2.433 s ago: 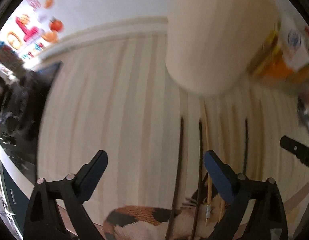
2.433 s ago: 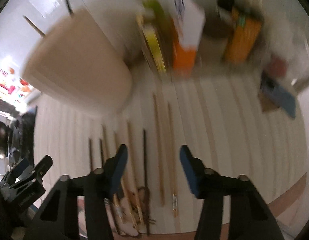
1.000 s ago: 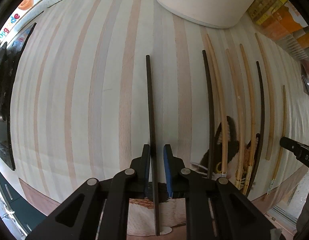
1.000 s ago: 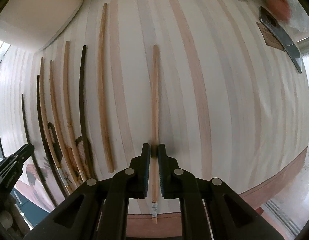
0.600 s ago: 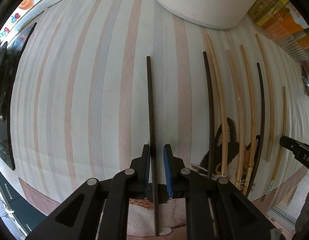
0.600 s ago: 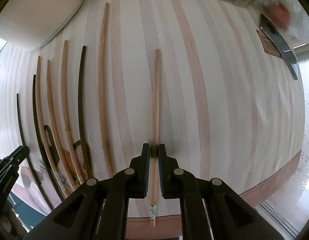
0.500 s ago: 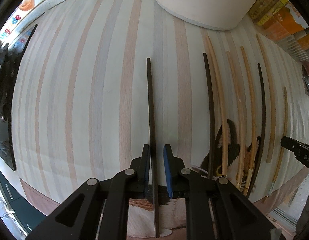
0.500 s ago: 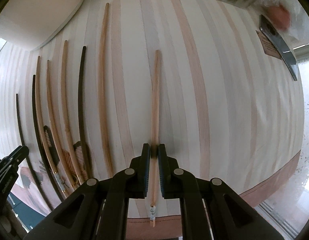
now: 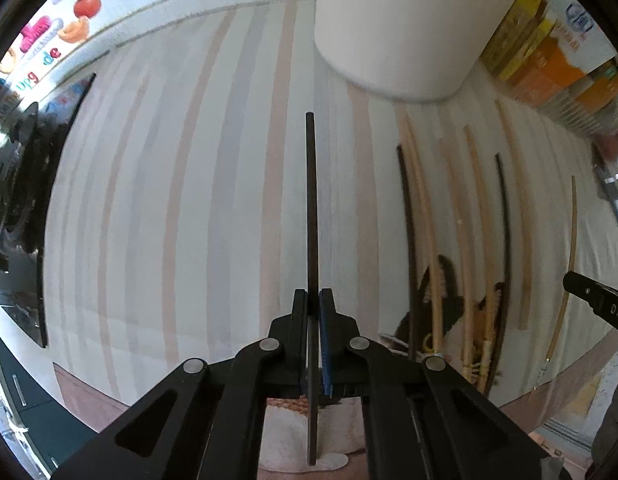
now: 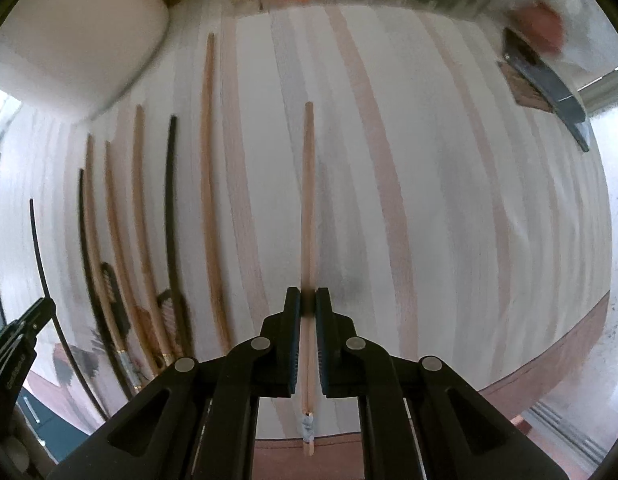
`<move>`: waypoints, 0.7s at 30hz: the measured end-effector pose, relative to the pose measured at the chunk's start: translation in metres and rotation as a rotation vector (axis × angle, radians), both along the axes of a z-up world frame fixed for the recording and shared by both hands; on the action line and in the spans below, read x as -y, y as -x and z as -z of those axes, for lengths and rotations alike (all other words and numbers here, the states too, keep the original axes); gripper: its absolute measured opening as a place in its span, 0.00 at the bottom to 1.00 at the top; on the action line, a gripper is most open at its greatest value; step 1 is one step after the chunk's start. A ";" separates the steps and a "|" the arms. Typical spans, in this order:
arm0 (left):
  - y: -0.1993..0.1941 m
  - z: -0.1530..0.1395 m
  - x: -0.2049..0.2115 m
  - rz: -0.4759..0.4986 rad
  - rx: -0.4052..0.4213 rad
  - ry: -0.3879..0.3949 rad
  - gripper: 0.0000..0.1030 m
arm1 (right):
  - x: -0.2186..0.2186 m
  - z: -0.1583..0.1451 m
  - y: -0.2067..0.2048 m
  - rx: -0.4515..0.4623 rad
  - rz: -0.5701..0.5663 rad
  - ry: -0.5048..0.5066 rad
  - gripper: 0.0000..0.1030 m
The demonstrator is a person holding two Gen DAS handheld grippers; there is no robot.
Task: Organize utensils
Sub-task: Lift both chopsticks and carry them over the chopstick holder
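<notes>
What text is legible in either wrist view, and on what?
"DAS" — white letters on the right gripper, cut off at the edge of the left wrist view.
"de" — red letters on the fruit poster at upper left; the rest of its lettering is too blurred to read.
Cartons at upper right: print too blurred to read.
Left gripper, seen in the right wrist view: embossed lettering, unreadable.
</notes>
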State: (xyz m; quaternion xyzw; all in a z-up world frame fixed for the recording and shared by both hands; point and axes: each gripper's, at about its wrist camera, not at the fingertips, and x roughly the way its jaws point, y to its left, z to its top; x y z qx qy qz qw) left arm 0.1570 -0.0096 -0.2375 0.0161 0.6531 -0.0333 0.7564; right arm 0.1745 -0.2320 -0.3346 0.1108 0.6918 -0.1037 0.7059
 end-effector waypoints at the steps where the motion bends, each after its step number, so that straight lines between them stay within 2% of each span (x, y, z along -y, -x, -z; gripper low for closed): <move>1: 0.001 -0.006 -0.001 -0.002 0.014 0.003 0.03 | 0.000 -0.005 0.001 0.019 0.002 -0.004 0.07; 7: 0.003 -0.061 -0.002 -0.015 0.143 0.036 0.03 | -0.007 -0.045 0.004 0.151 -0.013 -0.005 0.07; 11: -0.003 -0.111 -0.005 -0.023 0.252 0.078 0.03 | -0.010 -0.080 0.003 0.258 -0.028 0.002 0.07; 16: -0.017 -0.180 -0.011 -0.048 0.397 0.157 0.02 | -0.007 -0.142 -0.018 0.426 -0.030 -0.017 0.07; 21: -0.042 -0.253 -0.011 -0.061 0.561 0.263 0.02 | -0.002 -0.220 -0.048 0.621 -0.009 -0.084 0.07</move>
